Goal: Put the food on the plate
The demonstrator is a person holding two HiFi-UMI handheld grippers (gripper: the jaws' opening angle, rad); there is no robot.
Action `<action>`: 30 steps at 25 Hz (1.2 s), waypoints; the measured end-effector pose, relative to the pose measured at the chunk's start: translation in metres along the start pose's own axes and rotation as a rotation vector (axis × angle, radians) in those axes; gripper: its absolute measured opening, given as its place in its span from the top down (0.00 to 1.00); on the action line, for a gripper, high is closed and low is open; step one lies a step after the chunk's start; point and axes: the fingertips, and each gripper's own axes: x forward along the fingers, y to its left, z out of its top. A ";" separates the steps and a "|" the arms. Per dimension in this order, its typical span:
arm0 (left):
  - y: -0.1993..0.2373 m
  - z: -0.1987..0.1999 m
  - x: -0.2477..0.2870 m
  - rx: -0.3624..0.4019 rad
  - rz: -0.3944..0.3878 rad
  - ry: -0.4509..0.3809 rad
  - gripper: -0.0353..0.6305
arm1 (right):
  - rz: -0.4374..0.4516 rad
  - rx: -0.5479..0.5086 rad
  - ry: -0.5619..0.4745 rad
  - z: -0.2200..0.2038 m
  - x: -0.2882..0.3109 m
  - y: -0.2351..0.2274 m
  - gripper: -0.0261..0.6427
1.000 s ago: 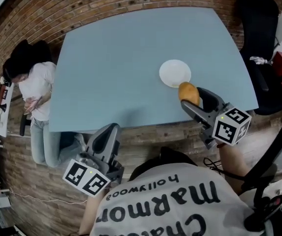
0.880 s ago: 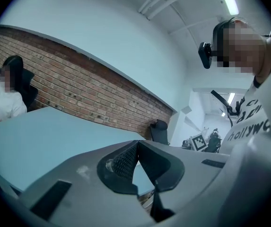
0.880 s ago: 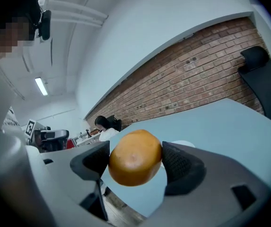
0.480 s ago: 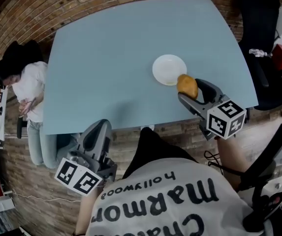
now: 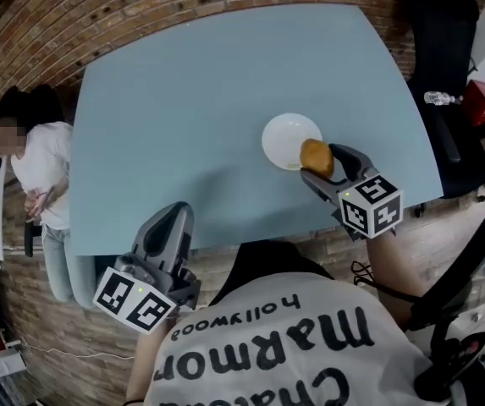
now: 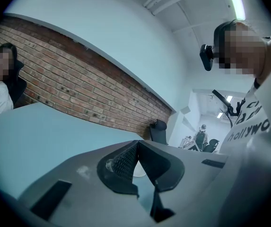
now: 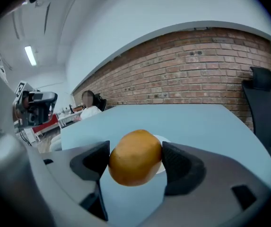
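A round white plate (image 5: pixel 285 138) sits on the light blue table (image 5: pixel 191 100), right of its middle. My right gripper (image 5: pixel 316 159) is shut on an orange-yellow bun-like piece of food (image 5: pixel 316 156), held over the plate's near right rim. In the right gripper view the food (image 7: pixel 135 157) fills the gap between both pads, with a sliver of plate (image 7: pixel 162 139) behind it. My left gripper (image 5: pixel 168 227) hangs at the table's near edge, left of the person's body, shut with nothing in it; its pads (image 6: pixel 125 161) meet in the left gripper view.
A person in a white top (image 5: pixel 35 163) sits at the table's left side. A black office chair (image 5: pixel 445 66) stands at the right, with a red object (image 5: pixel 477 100) beside it. A brick wall (image 5: pixel 140 7) runs behind the table.
My right gripper has carried the food up and slightly left, from the table's near edge to over the plate's rim. The left gripper has stayed shut near the table's edge.
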 end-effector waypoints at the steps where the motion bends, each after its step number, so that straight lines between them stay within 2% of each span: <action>1: 0.005 0.002 0.001 -0.002 0.003 0.004 0.94 | -0.005 -0.021 0.016 0.000 0.008 -0.001 0.47; 7: 0.033 0.006 0.008 -0.019 0.035 0.019 0.94 | -0.005 -0.149 0.123 -0.011 0.046 -0.005 0.47; 12: 0.046 0.005 0.006 -0.027 0.052 0.038 0.94 | -0.026 -0.206 0.174 -0.014 0.064 -0.010 0.47; 22: 0.065 0.004 0.014 -0.046 0.060 0.063 0.94 | -0.041 -0.177 0.220 -0.016 0.094 -0.024 0.47; 30: 0.076 0.006 0.017 -0.050 0.066 0.068 0.94 | -0.040 -0.166 0.214 -0.012 0.102 -0.025 0.47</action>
